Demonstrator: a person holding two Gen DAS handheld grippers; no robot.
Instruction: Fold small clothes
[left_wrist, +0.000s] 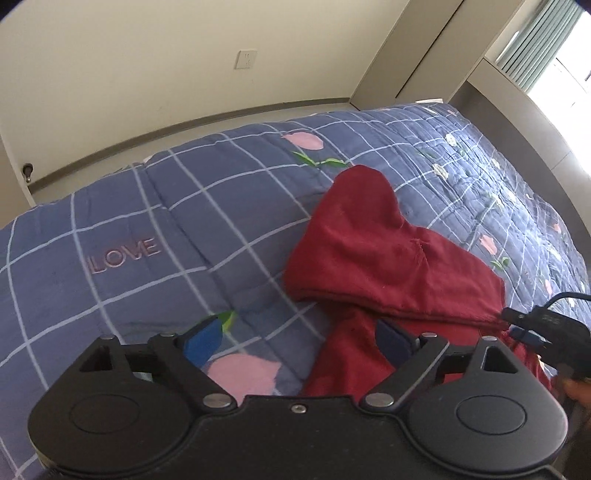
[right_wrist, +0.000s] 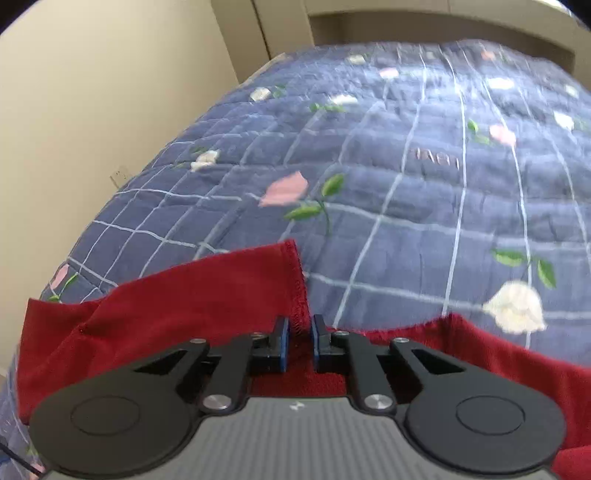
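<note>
right wrist, right gripper pinching red garment hem

text: "LOVE" in pink stitching | on: blue checked quilt | where: ahead and left of the left gripper | right-wrist view: pink lettering on the same quilt ahead, too blurred to read

A dark red garment is spread, rumpled, on the blue checked quilt. In the left wrist view a rounded flap is pointed toward 12 o'clock, with a folded hem seen along its 6 o'clock side. In the right wrist view a stitched edge is seen, apparently pinched.
</note>
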